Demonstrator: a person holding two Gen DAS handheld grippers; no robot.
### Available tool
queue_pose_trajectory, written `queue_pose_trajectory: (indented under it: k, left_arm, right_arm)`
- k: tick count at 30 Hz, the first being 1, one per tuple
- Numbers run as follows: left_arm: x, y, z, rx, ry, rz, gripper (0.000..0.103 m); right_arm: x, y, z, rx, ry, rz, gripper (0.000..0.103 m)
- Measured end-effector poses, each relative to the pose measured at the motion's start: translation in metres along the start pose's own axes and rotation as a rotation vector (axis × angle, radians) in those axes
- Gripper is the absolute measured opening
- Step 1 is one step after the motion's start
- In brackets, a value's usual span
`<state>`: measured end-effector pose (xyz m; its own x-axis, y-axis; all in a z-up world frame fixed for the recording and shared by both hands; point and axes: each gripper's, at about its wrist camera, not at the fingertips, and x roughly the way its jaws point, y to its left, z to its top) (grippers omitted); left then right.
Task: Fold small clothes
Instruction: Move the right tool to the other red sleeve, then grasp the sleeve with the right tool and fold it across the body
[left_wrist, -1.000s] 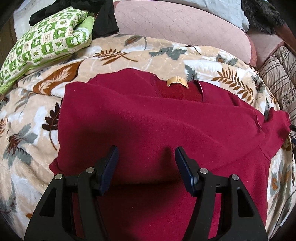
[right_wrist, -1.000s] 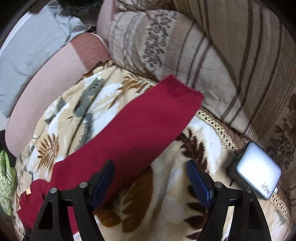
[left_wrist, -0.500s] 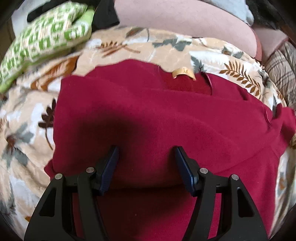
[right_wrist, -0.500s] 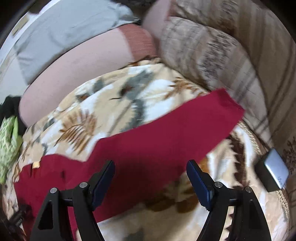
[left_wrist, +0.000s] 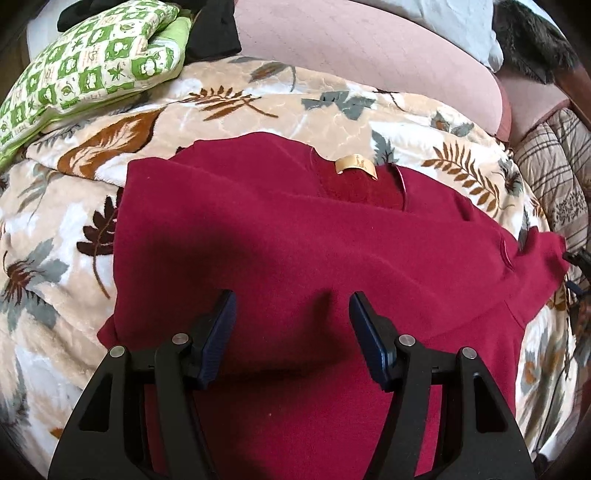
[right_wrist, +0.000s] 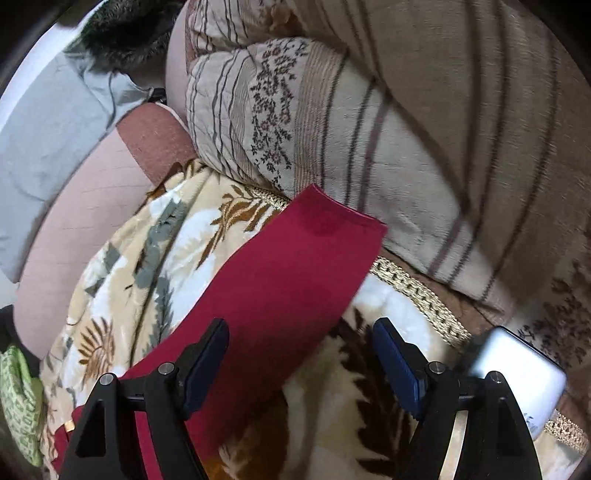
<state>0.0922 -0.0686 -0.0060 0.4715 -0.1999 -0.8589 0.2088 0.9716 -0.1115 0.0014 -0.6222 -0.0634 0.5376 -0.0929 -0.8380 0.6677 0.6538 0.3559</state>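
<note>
My left claw hangs spread over the red sweater, which lies flat on the leaf-print blanket — tan label at the collar. My right claw is spread too, above the sweater's sleeve — gripping nothing.

1. The left gripper is held with its two fingers spread wide apart, and nothing is clamped between them.
2. Its blue pads are turned inward toward each other.
3. The right gripper is likewise held with fingers parted and nothing gripped.
4. Its pads are also seen facing inward.
</note>
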Motion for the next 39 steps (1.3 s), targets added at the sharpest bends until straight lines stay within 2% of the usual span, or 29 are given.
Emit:
queue_pose_trajectory:
  k: [1,5,7,9,11,12,13,14,16,20,25,31,39]
  left_arm:
    - [-0.001,0.001,-0.001,0.004,0.002,0.000,0.063]
    - [-0.003,0.008,-0.003,0.003,0.006,0.009,0.063]
    - [-0.003,0.013,-0.002,-0.009,0.006,0.013,0.063]
    - [-0.004,0.018,-0.001,-0.032,0.007,0.011,0.063]
    - [-0.007,0.022,-0.001,-0.048,0.005,0.003,0.063]
    - [-0.008,0.023,-0.001,-0.049,0.004,0.004,0.063]
    - [-0.009,0.024,-0.001,-0.045,0.002,0.010,0.063]
    - [-0.009,0.024,-0.001,-0.041,-0.001,0.016,0.063]
    - [-0.011,0.025,-0.001,-0.036,-0.006,0.029,0.063]
    - [-0.012,0.028,-0.002,-0.049,-0.006,0.036,0.063]
    - [-0.012,0.030,-0.003,-0.066,-0.003,0.036,0.063]
    - [-0.016,0.033,-0.004,-0.076,-0.008,0.038,0.063]
    - [-0.020,0.039,-0.004,-0.110,-0.010,0.020,0.063]
  right_arm:
    - [0.002,0.003,0.000,0.003,0.013,-0.018,0.078]
    - [-0.004,0.015,-0.007,-0.002,0.027,0.043,0.078]
    - [0.000,0.022,-0.012,-0.039,0.057,0.029,0.078]
    - [0.011,0.021,-0.016,-0.024,0.085,0.024,0.078]
    - [0.012,0.017,-0.016,0.002,0.052,0.027,0.075]
    - [0.010,0.016,-0.015,0.008,0.021,0.038,0.068]
    - [0.007,0.016,-0.014,0.011,-0.007,0.058,0.039]
    - [0.004,0.016,-0.011,0.010,-0.028,0.065,0.018]
    - [-0.009,0.019,-0.009,-0.011,-0.089,0.082,0.013]
    - [-0.042,0.050,-0.011,-0.167,-0.192,0.109,0.011]
    - [-0.066,0.101,-0.029,-0.356,-0.208,0.167,0.010]
    - [-0.069,0.141,-0.055,-0.421,-0.137,0.292,0.010]
    - [-0.079,0.205,-0.120,-0.583,-0.026,0.518,0.010]
